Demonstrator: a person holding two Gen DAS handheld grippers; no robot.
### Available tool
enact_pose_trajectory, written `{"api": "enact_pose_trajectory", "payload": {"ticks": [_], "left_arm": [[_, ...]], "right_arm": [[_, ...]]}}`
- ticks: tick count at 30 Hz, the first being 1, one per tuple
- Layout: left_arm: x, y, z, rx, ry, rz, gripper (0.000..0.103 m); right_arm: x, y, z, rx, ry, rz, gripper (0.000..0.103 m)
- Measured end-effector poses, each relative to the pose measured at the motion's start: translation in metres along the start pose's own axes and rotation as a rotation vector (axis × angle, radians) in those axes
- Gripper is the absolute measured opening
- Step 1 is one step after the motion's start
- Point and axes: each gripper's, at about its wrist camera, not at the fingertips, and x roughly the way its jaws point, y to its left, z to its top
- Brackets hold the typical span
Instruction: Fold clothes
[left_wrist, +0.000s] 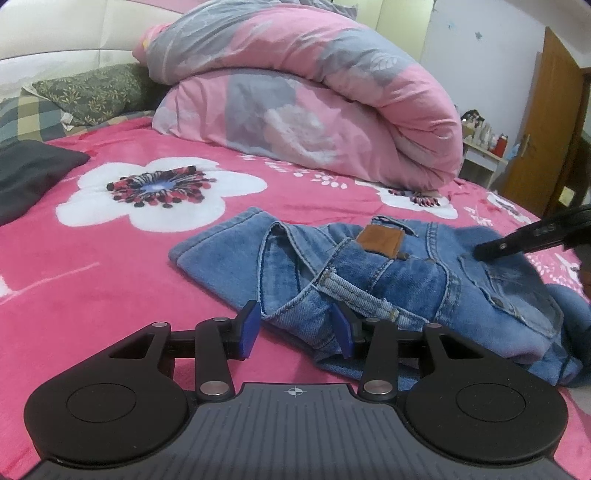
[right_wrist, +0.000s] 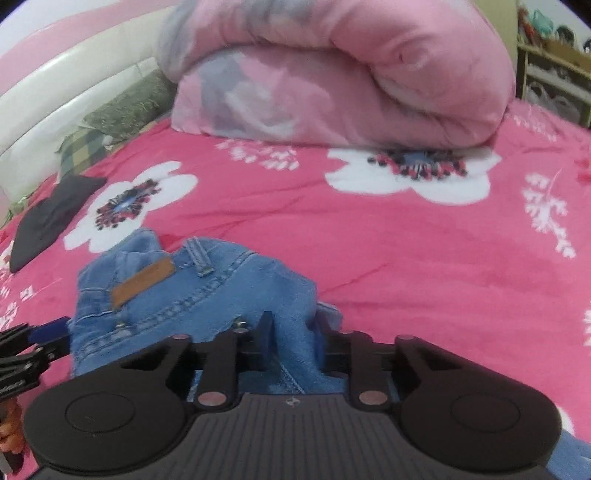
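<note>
Jeans (left_wrist: 388, 280) lie bunched on the pink bedspread (left_wrist: 110, 280), long axis approx. left–right, waistband w/ leather patch (left_wrist: 378, 240) on top. Left gripper (left_wrist: 297, 328) is seen at the near-left edge, a denim fold clasped between its blue pads. Right gripper (right_wrist: 293, 339) is set at the right end, cloth bunched between its fingers; whether it's pinched can't be told. Each end is thus nearest its own hand; the coming fold is judged to run along that axis.
</note>
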Motion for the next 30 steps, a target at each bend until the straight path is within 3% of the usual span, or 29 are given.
{"api": "enact_pose_trajectory", "payload": {"ticks": [6,11,14,20,23,27,30], "left_arm": [[-0.003,0.003,0.001,-0.011,-0.003,-0.009,0.043],[-0.007,0.008,0.0,-0.022,0.008,-0.022,0.043],[-0.01,0.013,-0.003,-0.015,0.018,-0.027,0.043],[-0.024,0.027,-0.011,-0.028,0.057,-0.031,0.043],[-0.042,0.035,-0.013,-0.053,0.077,-0.027,0.043],[-0.082,0.044,-0.018,-0.076,0.085,-0.073,0.054],[-0.108,0.045,-0.019,-0.124,0.082,-0.149,0.054]], "right_arm": [[-0.059,0.039,0.0,-0.063,-0.088,0.025,0.02],[-0.109,0.085,-0.032,-0.104,-0.149,0.047,0.019],[-0.135,0.124,-0.069,-0.148,-0.194,-0.023,0.019],[-0.148,0.21,-0.152,-0.18,-0.374,-0.371,0.019],[-0.131,0.248,-0.176,-0.25,-0.391,-0.518,0.019],[-0.114,0.272,-0.19,-0.348,-0.391,-0.563,0.019],[-0.12,0.267,-0.184,-0.277,-0.406,-0.509,0.019]]}}
